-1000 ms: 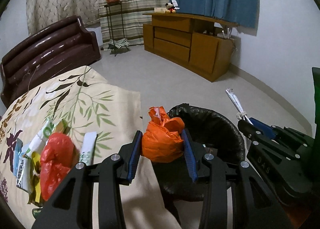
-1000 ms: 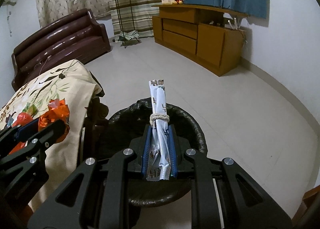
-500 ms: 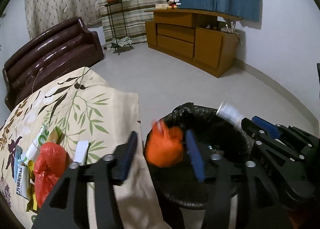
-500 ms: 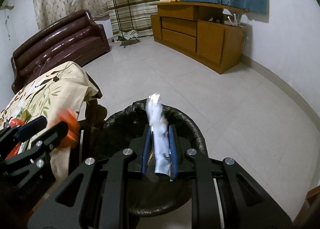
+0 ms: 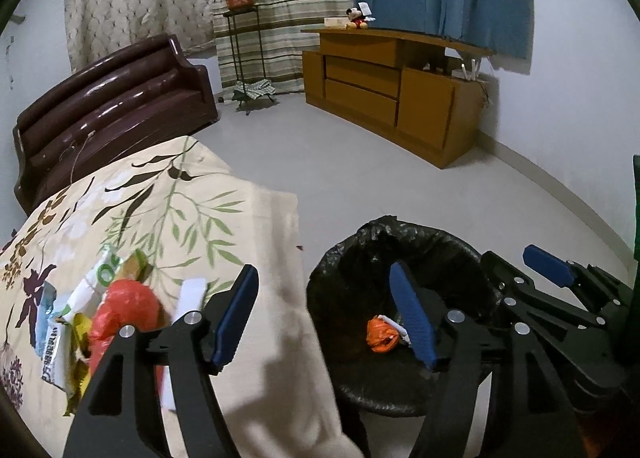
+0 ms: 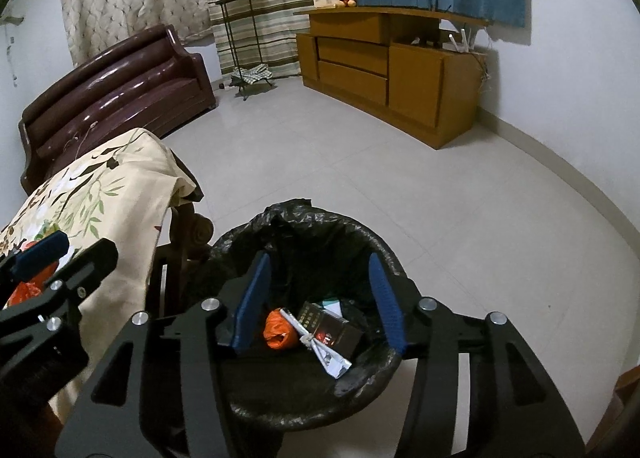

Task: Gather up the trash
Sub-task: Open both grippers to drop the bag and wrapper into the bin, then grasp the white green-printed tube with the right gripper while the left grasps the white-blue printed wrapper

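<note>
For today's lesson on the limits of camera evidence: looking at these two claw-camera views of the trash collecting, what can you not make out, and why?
- Trash pile on the tablecloth, left wrist view: its near part hidden behind the left claw.
- Bin bag, right wrist view: its near rim covered by the right claw.
- Dark box in the bin: print too small to read.
- The person: out of both views.

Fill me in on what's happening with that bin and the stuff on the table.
A person holding two grippers is clearing trash into the black-lined bin. The left gripper and right gripper have just been opening, and nothing is between the jaws of either. The orange bag and the knotted silver wrapper lie in the bin beside a dark box. A red bag and several wrappers wait on the floral tablecloth.
</note>
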`<state>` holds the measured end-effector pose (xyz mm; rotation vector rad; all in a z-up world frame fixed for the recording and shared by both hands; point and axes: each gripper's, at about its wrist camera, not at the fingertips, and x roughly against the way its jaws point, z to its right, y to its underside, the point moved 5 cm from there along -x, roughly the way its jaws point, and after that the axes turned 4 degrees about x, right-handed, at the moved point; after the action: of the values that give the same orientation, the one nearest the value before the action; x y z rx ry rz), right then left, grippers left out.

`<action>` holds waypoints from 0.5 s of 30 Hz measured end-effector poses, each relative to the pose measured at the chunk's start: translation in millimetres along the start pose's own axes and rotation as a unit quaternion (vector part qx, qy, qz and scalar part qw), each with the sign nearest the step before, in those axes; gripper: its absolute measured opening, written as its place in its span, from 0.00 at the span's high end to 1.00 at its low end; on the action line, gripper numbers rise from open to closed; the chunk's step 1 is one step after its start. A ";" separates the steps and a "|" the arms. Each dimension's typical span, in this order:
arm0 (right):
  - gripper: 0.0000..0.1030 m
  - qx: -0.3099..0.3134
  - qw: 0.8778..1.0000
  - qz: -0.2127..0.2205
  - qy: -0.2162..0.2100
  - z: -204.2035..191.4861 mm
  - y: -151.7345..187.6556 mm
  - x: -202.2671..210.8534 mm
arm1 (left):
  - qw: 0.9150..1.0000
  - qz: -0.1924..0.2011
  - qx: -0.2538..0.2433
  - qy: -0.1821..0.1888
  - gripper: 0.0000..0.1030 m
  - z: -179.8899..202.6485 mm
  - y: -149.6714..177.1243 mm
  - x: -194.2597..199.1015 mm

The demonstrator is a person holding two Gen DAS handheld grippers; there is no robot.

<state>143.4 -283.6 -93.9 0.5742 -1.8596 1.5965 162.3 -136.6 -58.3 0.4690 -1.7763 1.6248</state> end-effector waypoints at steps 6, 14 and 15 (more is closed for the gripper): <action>0.44 0.002 1.000 -0.002 -0.010 -16.4 2.5 9.5 | 1.000 0.003 0.024 -0.007 0.33 -28.2 2.5 18.8; 0.43 0.023 0.999 -0.005 -0.039 -57.3 6.3 22.5 | 0.998 0.011 0.052 -0.030 0.32 -74.1 11.0 48.9; 0.43 0.026 0.999 -0.005 -0.042 -62.0 5.7 23.8 | 0.998 0.012 0.057 -0.033 0.32 -79.8 12.2 52.1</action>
<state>133.0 -220.1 -76.4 0.6829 -1.8773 1.6421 136.1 -48.0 -31.9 0.5623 -1.7492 1.7525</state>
